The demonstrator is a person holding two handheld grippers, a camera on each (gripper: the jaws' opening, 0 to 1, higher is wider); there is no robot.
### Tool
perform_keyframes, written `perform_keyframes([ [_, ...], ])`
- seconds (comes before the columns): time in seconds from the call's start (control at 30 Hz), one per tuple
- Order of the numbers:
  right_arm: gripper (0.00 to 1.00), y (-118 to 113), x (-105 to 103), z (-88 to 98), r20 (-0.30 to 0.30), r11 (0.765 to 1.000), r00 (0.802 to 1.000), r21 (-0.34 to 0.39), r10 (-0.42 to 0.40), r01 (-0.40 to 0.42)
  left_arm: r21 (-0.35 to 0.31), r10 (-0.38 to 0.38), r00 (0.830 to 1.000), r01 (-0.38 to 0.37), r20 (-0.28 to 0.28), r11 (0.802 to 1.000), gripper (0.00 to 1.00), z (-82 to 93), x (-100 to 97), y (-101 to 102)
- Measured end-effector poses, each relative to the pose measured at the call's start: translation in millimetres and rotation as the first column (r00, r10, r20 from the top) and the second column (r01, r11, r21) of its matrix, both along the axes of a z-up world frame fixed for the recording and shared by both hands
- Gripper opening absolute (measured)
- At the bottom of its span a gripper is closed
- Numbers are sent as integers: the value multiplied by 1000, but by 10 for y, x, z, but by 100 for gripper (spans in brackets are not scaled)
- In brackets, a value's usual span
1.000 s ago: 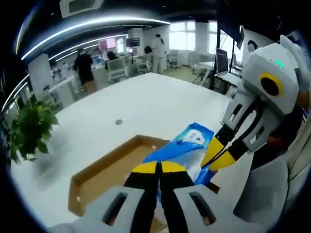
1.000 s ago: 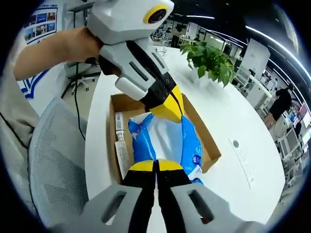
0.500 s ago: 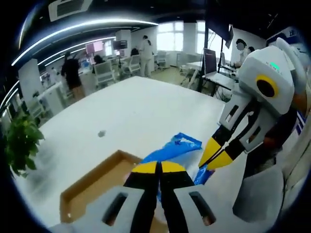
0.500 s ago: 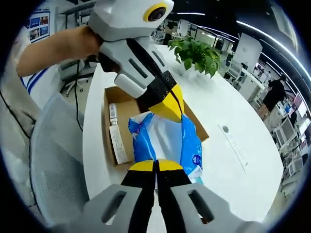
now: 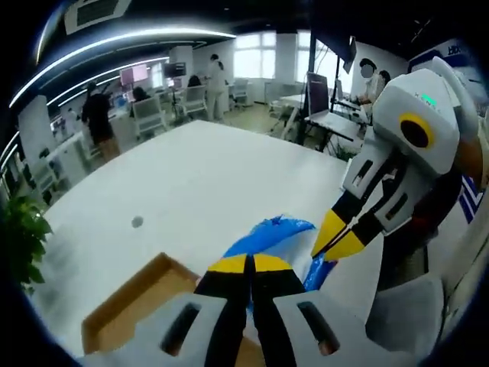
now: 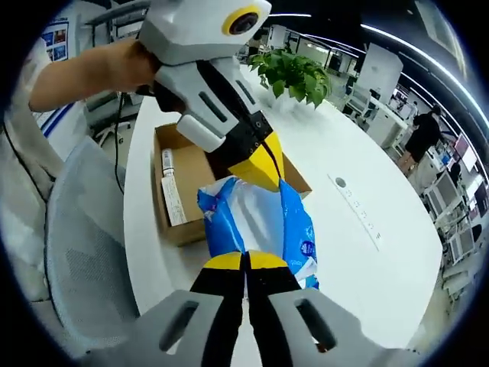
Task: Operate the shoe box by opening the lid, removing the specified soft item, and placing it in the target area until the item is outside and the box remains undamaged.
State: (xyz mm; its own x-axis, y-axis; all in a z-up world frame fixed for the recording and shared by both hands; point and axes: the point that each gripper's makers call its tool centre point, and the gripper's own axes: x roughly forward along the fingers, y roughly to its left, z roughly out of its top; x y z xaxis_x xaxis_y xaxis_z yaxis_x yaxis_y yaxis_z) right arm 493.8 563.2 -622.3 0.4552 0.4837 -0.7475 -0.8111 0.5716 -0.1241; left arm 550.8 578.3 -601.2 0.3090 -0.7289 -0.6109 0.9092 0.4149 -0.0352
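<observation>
We are holding the blue soft pack clear above the table beside the open shoe box, left gripper and right gripper both clamped on opposite ends, judging it light, limp and crinkly, best pinched by its edges.

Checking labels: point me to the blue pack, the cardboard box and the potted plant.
blue pack [image 6: 263, 222]: right gripper view, on its pale middle panel.
cardboard box [image 6: 187, 229]: right gripper view, on its near outer wall.
potted plant [image 6: 294, 73]: right gripper view, on the leaves.
</observation>
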Motion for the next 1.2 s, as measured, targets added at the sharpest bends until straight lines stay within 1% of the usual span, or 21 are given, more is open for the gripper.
perform_keyframes([
  [0.3,0,-231,-17,-56,-6,1000,1000,-15,-3,2,-4,-33,999,33,-11,999,0,-44,-9,-272],
  [0.63,0,-533,46,-117,-20,999,1000,-29,-19,19,-12,-58,998,57,-26,998,0,-105,11,-522],
  [1.0,0,-862,118,-217,-37,998,999,-54,-28,26,0,-79,996,79,-36,997,0,-243,62,-792],
  [1.2,0,-1055,126,-270,-48,997,998,-72,-37,33,9,-112,993,112,-37,994,0,-318,60,-990],
])
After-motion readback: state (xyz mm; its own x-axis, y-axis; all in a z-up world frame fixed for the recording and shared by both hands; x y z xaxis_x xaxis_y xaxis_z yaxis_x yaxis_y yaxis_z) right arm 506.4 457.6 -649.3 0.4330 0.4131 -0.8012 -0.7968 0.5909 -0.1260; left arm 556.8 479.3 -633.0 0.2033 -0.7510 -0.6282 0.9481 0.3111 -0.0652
